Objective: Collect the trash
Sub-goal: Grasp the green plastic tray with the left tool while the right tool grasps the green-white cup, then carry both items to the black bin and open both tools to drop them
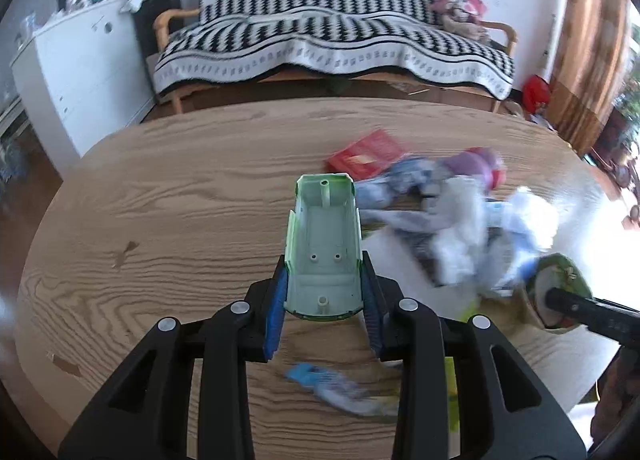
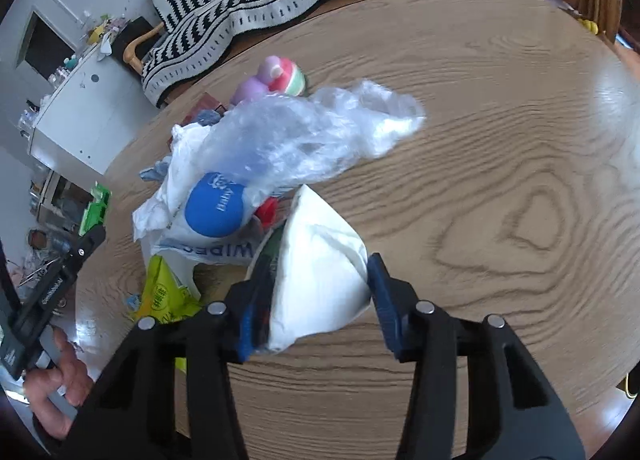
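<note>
My left gripper (image 1: 324,260) is shut on a pale green plastic shell (image 1: 324,236), a hollow toy-like piece held above the wooden table (image 1: 160,199). The same gripper (image 2: 80,252) shows at the left edge of the right wrist view, with the green shell (image 2: 96,207) in it. My right gripper (image 2: 318,260) is shut on a squashed white paper cup (image 2: 320,280) with a green printed side, both blue pads against it. The left wrist view also shows this cup (image 1: 560,280) at its right edge. Beside it lies a trash pile: a clear plastic bag (image 2: 312,131) and a wipes pack (image 2: 216,211).
A red packet (image 1: 366,153), a purple and pink toy (image 2: 276,75), a yellow-green packet (image 2: 164,292) and a blue-white wrapper (image 1: 332,380) also lie on the table. Behind it stand a sofa with a black-and-white blanket (image 1: 320,31) and a white cabinet (image 1: 80,71). A person's hand (image 2: 60,392) holds the left gripper.
</note>
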Demonstrator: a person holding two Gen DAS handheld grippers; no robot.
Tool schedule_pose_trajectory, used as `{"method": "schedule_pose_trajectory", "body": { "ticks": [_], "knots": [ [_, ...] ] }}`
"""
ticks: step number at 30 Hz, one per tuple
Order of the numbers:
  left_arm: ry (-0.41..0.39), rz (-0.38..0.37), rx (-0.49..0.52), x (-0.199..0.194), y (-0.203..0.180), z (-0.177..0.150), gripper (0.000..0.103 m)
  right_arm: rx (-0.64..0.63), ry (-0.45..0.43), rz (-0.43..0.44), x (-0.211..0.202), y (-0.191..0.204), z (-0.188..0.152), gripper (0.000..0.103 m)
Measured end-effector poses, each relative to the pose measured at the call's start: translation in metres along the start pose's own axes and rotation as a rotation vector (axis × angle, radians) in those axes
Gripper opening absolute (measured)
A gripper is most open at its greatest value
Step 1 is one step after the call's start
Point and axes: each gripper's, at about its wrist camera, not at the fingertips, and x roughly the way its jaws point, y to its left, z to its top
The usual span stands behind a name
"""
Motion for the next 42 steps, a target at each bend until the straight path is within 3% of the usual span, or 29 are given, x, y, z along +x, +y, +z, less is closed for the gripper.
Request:
{"method": "schedule_pose_trajectory", "body": {
  "ticks": [4,7,14,19,24,27,30,32,35,38,42],
  "knots": [
    [-0.022,-0.054,0.063,-0.015,-0.046,0.000,0.033,-0.020,-0.061,0.009,-0.037,-0.019,-0.009,0.047],
    [-0.040,-0.111,0.134,-0.026,-0.093,-0.001,0.033,-0.001,-0.146,-0.037,-0.080,-0.054,-0.016,0.047],
    [-0.029,-0.346,0.336,-0.052,-0.236,-0.022,0.033,0.155,-0.325,-0.373,-0.175,-0.194,-0.043,0.047],
    [0.005,-0.534,0.520,-0.075,-0.363,-0.063,0.033,0.344,-0.347,-0.562,-0.229,-0.317,-0.099,0.047],
    [0.090,-0.752,0.663,-0.086,-0.474,-0.116,0.033,0.561,-0.299,-0.598,-0.254,-0.425,-0.166,0.047],
    [0.178,-0.855,0.706,-0.077,-0.537,-0.150,0.033,0.653,-0.264,-0.595,-0.255,-0.463,-0.194,0.047],
    [0.201,-0.873,0.777,-0.063,-0.585,-0.184,0.033,0.718,-0.229,-0.583,-0.254,-0.494,-0.222,0.048],
    [0.257,-0.894,0.796,-0.044,-0.610,-0.204,0.033,0.745,-0.206,-0.583,-0.251,-0.505,-0.234,0.048],
    [0.298,-0.887,0.837,-0.016,-0.629,-0.219,0.033,0.787,-0.187,-0.573,-0.248,-0.520,-0.245,0.048],
    [0.330,-0.882,0.866,0.005,-0.655,-0.232,0.033,0.805,-0.170,-0.570,-0.234,-0.530,-0.225,0.048],
    [0.342,-0.881,0.878,0.019,-0.673,-0.235,0.033,0.814,-0.165,-0.578,-0.231,-0.536,-0.224,0.048]
  ]
}}
